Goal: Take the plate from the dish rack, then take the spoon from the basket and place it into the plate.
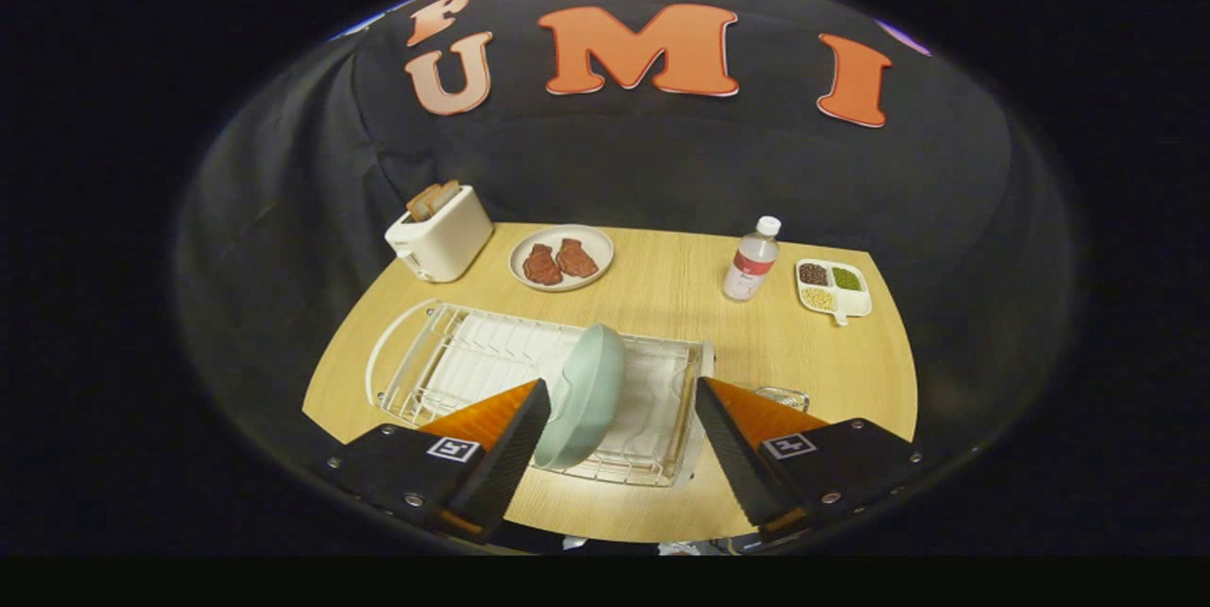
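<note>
Hand-held gripper (pixel 624 442) spread wide, gripping nothing. Pale green plate (pixel 584 396) on edge in the white wire dish rack (pixel 444 356) on the wooden counter (pixel 662 290), between the fingers, nearer the left one. Wire basket (pixel 783 395) just beside the rack, behind the right finger; spoon hidden. Beyond: toaster (pixel 440 234), bottle (pixel 751 259).

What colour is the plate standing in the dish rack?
Pale mint green; the round plate stands on edge in the white wire dish rack, best seen in the gripper view.
</note>
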Motion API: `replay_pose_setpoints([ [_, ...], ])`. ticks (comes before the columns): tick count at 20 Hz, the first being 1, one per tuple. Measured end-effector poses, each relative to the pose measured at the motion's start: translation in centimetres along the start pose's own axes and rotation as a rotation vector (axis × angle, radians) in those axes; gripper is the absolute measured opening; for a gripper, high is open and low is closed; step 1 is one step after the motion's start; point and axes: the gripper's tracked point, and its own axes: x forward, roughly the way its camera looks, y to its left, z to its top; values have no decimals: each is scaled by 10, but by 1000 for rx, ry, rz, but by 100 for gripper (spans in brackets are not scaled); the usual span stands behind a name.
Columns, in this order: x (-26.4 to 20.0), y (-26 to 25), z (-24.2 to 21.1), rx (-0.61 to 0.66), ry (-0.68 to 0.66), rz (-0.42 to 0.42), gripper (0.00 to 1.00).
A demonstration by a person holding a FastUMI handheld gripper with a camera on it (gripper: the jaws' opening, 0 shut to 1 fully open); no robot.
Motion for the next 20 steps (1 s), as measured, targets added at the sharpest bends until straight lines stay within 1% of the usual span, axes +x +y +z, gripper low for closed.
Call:
replay_pose_setpoints([
  [2,16,8,-10,28,83,22,89],
  [4,35,3,-12,28,116,-11,86],
  [5,40,3,-17,33,153,-13,83],
  [6,45,9,-24,48,184,4,82],
  [8,55,18,-33,81,243,29,76],
  [9,59,21,-37,90,263,31,70],
  [10,63,24,-41,90,280,30,68],
  [11,67,28,-43,91,288,30,62],
  [12,65,34,-41,89,291,35,60],
  [13,68,39,-41,84,298,40,55],
  [14,69,43,-46,78,313,39,52],
  [15,70,44,-49,75,329,22,47],
  [17,76,40,-51,64,339,-29,44],
  [20,76,37,-53,98,375,-99,38],
])
